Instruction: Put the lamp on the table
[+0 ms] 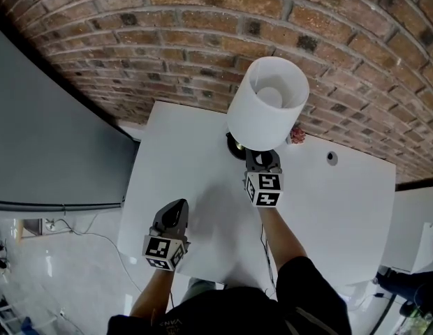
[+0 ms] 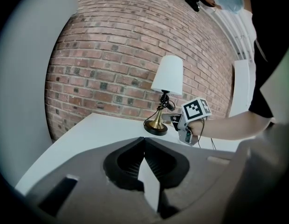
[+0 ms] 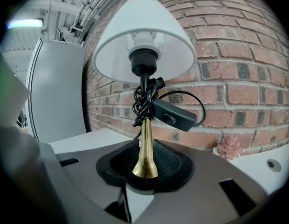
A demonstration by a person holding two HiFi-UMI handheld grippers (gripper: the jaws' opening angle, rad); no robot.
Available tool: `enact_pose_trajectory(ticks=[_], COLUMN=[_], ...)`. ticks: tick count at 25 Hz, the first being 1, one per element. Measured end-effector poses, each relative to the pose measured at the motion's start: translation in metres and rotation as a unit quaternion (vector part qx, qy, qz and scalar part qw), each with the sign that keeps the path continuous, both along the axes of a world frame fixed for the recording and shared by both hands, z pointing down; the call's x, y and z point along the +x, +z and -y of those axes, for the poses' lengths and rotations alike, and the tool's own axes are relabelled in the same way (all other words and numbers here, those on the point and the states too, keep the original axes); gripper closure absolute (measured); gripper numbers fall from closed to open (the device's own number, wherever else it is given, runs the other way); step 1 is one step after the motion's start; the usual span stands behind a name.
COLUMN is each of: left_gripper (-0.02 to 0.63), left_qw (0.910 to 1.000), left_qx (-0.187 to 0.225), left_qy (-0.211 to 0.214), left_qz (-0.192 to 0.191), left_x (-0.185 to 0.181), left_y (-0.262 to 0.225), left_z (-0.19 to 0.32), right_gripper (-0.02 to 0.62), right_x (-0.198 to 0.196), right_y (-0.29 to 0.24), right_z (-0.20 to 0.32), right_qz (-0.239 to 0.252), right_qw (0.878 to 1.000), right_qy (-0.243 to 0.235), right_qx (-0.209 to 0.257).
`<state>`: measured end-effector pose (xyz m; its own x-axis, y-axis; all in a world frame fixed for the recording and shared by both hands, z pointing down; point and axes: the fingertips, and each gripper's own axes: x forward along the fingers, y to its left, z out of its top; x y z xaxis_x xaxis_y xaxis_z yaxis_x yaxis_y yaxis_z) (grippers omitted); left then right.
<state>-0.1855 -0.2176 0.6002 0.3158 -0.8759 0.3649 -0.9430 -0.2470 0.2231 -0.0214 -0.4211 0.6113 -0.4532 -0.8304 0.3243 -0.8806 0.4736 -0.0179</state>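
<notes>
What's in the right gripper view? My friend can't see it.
The right gripper holds a table lamp by its brass stem. The lamp has a white shade, and a black cord with a switch is wound round the stem. A brick wall stands behind.

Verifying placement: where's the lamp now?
Head view, upper middle: the lamp stands at the far edge of the white table by the brick wall, its brass stem between the right tongs.
</notes>
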Motion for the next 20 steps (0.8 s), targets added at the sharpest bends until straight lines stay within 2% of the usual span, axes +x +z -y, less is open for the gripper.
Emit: enact_pose_trajectory(ticks=[8,20], left_gripper=[0.607,0.607], left_qw=[0.9994,0.9948], left_qx=[0.009,0.043], left_qy=[0.031,0.091], left_qz=[-0.01,-0.019], left_x=[0.013,0.046], left_y=[-0.009,-0.036], left_z=[-0.007,-0.042], right_gripper=[0.519,0.576], right_x=[0.024,0.069], right_y=[-0.01,-0.051], right_z=[-0.051,-0.148], right_qz=[0.002,0.005], right_qw=[1.0,0.998], right_qy=[0.02,0.059], right_qx=[-0.006,0.018])
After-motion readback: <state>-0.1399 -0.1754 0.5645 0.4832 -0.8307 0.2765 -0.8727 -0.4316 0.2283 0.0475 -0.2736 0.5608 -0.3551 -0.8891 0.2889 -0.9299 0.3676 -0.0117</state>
